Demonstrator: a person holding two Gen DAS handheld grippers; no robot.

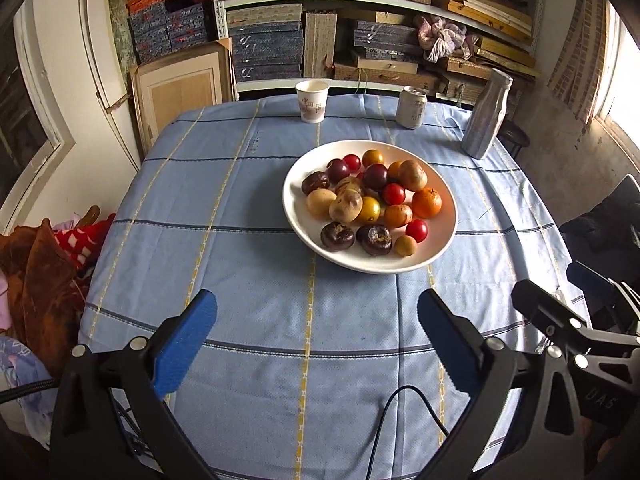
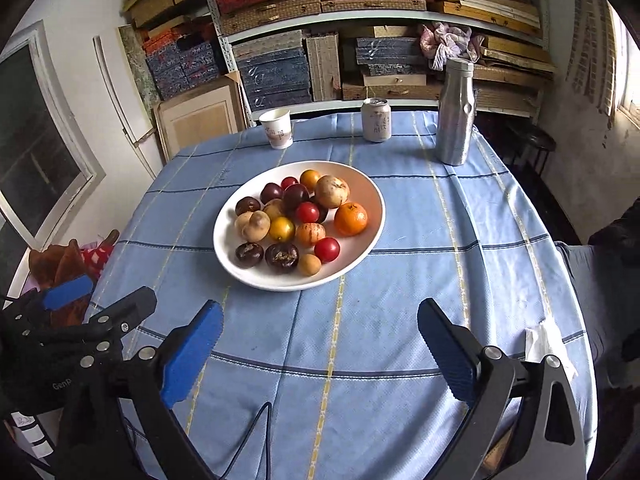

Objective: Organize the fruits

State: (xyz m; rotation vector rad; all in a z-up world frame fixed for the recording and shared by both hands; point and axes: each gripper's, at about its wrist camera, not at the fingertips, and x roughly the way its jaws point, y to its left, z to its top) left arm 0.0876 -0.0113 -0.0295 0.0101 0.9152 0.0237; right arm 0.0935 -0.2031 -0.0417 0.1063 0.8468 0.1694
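**Fruit heaped in one white bowl, both grippers held clear of it**

A counter draped in a pale blue checked cloth (image 1: 240,240) fills both wrist views. Behind it, metal shelving stacked with woven and patterned flat boxes (image 1: 280,40) covers the wall.

Toward the middle of the cloth sits a wide, shallow white ceramic bowl (image 2: 352,264), and all the fruit lies inside it: dark purple round fruits, tan-skinned ones, small red tomatoes, yellow ones and a bright orange mandarin (image 2: 351,219) on the bowl's right side.

Along the far edge of the counter stand a tall silver metal bottle (image 2: 454,116), a pale drink can (image 2: 376,120) and a white paper cup (image 2: 276,128), each well apart from the bowl.

The left gripper (image 1: 316,344) hangs above the near part of the cloth with its blue-padded jaws spread wide and nothing between them. The right gripper (image 2: 320,346) is likewise wide apart and empty, just beside the left one, short of the bowl. A thin black cable (image 1: 400,408) trails over the near edge of the cloth.
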